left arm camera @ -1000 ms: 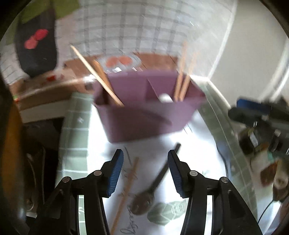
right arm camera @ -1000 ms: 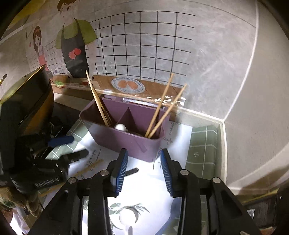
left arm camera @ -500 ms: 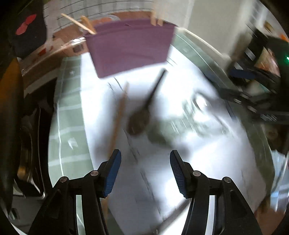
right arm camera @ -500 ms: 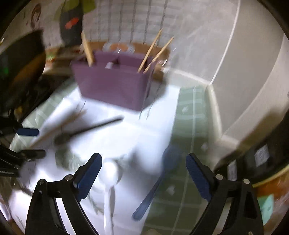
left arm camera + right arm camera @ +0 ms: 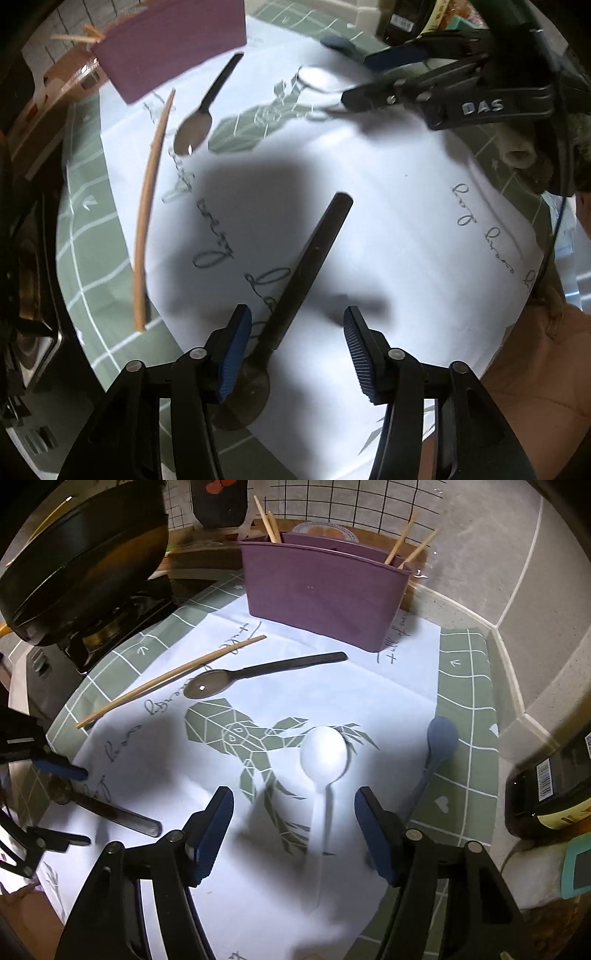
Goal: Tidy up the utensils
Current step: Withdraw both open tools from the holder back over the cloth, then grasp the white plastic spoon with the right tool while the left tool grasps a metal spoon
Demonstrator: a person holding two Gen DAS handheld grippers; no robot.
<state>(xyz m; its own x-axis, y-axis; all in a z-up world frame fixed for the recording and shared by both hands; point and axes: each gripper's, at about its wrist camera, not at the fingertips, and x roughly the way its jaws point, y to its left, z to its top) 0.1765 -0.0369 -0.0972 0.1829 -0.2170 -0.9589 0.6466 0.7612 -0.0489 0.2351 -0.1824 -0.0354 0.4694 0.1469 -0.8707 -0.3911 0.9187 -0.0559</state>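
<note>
A dark spoon (image 5: 310, 258) lies on the printed mat (image 5: 406, 221), and its neck passes between the jaws of my left gripper (image 5: 297, 350). The jaws are closing; the left pad is close to the spoon and the right pad stands apart. A white spoon (image 5: 325, 757) lies under my right gripper (image 5: 295, 834), its handle between the closing jaws with neither pad touching. The purple holder (image 5: 325, 590) stands at the back with chopsticks (image 5: 399, 541) in it. A loose chopstick (image 5: 170, 679), a second dark spoon (image 5: 258, 674) and a blue spoon (image 5: 439, 746) lie on the mat.
A black pan (image 5: 81, 554) sits on a stove at the left. A dark bottle (image 5: 554, 786) stands at the right, by the wall corner. The person's hand (image 5: 535, 369) shows in the left wrist view. In the right wrist view my left gripper (image 5: 70, 805) is at the left edge.
Both grippers sank towards the mat and tipped downward. The left one drew back from the holder to over the near dark spoon. The right jaws widened, then narrowed over the white spoon.
</note>
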